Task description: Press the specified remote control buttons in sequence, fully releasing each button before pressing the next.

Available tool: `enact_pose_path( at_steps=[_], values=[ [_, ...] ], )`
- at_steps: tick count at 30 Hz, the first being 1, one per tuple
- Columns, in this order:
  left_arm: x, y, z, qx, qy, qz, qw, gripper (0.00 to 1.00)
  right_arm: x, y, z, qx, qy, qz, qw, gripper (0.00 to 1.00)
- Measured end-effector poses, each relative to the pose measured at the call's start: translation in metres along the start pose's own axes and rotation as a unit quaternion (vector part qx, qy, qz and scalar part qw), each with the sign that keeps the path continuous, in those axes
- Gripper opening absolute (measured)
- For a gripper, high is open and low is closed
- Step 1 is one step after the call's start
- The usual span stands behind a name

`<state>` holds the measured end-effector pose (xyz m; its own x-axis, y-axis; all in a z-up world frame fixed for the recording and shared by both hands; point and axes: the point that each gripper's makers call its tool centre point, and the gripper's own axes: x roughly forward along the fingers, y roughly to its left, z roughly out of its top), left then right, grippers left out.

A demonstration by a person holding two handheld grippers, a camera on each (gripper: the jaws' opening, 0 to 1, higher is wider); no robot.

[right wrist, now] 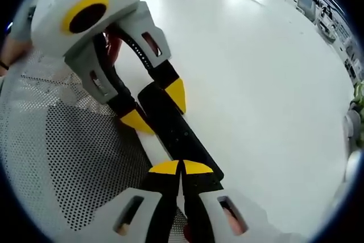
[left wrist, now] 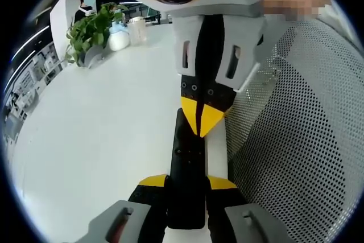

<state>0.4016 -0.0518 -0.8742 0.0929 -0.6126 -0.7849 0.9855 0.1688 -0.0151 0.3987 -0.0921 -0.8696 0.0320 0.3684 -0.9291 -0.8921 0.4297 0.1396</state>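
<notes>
A slim black remote [left wrist: 187, 169] lies on the smooth white table [left wrist: 102, 140], clamped by the left gripper [left wrist: 187, 181]. The right gripper [right wrist: 181, 167], jaws together, touches it beside perforated mesh [right wrist: 74, 157]. A plant [left wrist: 91, 29] shows in the left gripper view.

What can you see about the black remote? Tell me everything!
The remote is a long, slim black bar, looks like plastic, with tiny buttons along its top. It lies at the white table's edge beside a perforated mesh surface. The left tool grips one end between yellow tips; the right tool's closed tips press on its top.

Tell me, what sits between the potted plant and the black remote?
Only bare white table, seen in the left gripper view, from the potted plant across to the remote.
</notes>
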Motion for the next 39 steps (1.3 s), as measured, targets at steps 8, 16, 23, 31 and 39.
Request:
enact_pose_path(
  at_steps=[8, 16, 23, 31, 39],
  values=[
    [0.000, 0.000, 0.000, 0.000, 0.000, 0.000, 1.0000, 0.25, 0.000, 0.001, 0.000, -0.006, 0.001, -0.002, 1.0000, 0.00],
    [0.000, 0.000, 0.000, 0.000, 0.000, 0.000, 1.0000, 0.25, -0.001, 0.001, 0.000, 0.002, 0.005, -0.001, 1.0000, 0.00],
    [0.000, 0.000, 0.000, 0.000, 0.000, 0.000, 1.0000, 0.25, 0.001, 0.004, -0.005, 0.020, 0.022, 0.008, 0.9995, 0.00],
    [0.001, 0.000, 0.000, 0.000, 0.000, 0.000, 1.0000, 0.25, -0.002, 0.002, 0.002, 0.003, 0.005, -0.002, 1.0000, 0.00],
    [0.000, 0.000, 0.000, 0.001, 0.001, 0.000, 1.0000, 0.25, -0.006, -0.008, 0.009, 0.008, -0.017, -0.023, 0.9996, 0.00]
  ],
)
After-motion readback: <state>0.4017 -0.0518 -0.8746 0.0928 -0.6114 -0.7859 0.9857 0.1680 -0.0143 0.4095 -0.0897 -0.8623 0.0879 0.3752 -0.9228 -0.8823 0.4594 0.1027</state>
